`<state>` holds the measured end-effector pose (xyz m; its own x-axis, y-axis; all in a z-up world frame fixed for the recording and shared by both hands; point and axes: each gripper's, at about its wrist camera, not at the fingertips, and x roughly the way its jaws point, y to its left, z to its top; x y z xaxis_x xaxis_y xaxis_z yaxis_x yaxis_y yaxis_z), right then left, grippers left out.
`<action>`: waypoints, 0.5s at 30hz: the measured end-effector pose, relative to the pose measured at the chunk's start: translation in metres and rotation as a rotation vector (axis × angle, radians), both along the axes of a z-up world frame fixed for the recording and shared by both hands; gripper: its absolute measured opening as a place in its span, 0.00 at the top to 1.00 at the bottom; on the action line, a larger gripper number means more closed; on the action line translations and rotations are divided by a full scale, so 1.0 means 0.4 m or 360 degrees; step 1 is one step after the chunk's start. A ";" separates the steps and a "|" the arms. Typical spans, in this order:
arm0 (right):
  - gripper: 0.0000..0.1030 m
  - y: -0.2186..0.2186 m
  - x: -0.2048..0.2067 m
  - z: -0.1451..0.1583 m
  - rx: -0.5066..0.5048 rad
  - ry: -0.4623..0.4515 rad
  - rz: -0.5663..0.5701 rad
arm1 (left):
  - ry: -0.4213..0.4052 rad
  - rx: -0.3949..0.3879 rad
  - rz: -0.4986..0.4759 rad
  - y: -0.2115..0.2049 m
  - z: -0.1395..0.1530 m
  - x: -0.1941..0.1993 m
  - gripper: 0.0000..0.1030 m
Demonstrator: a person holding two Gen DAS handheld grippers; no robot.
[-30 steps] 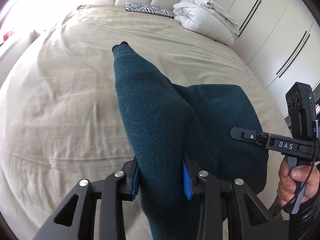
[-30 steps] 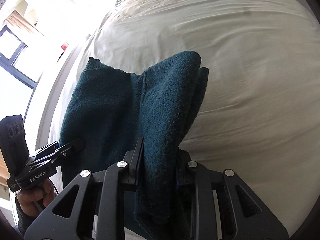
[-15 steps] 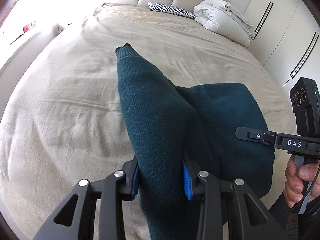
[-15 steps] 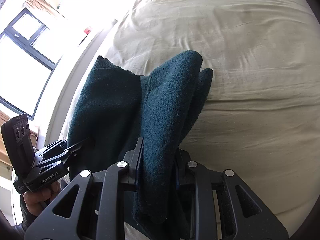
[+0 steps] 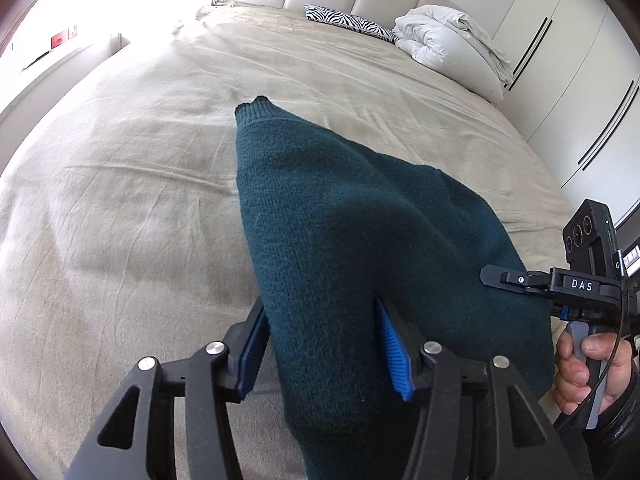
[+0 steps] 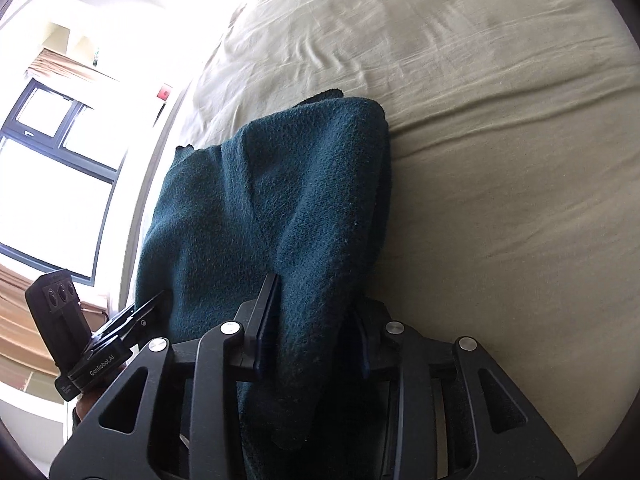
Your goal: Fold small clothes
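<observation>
A dark teal knitted sweater hangs between both grippers over the beige bed. My left gripper is shut on one edge of it, cloth bunched between its blue pads. My right gripper is shut on the other edge; the sweater drapes forward from it onto the bed. The right gripper shows at the right of the left wrist view, the left gripper at the lower left of the right wrist view. A cuff end points up the bed.
A white folded duvet and a zebra-print pillow lie at the head of the bed. White wardrobe doors stand to the right. A window is beyond the bed's left side.
Both grippers have moved with the sweater further over the bed and tilted; the sweater's far part is more bunched. Both grips are unchanged.
</observation>
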<state>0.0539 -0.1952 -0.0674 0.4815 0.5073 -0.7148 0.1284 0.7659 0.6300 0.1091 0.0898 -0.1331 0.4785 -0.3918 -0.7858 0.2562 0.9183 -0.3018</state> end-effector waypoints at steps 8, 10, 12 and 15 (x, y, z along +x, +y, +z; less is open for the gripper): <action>0.60 -0.061 -0.081 0.104 -0.0176 -0.0055 -0.0237 | -0.0091 -0.0060 0.0145 0.050 0.050 -0.059 0.41; 0.58 -0.060 -0.111 0.152 -0.0225 -0.0130 -0.0246 | -0.0142 -0.0069 0.0162 0.057 0.074 -0.082 0.41; 0.58 -0.044 -0.138 0.190 -0.0178 -0.0201 -0.0189 | -0.0193 -0.0062 0.0171 0.061 0.096 -0.106 0.41; 0.58 0.008 -0.168 0.221 -0.0082 -0.0283 -0.0029 | -0.0240 -0.0066 0.0161 0.062 0.114 -0.139 0.40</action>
<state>-0.0133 -0.1920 0.0210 0.6115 0.4623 -0.6421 0.0326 0.7961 0.6042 0.0535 0.1147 -0.0875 0.6285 -0.3659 -0.6863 0.2081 0.9294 -0.3049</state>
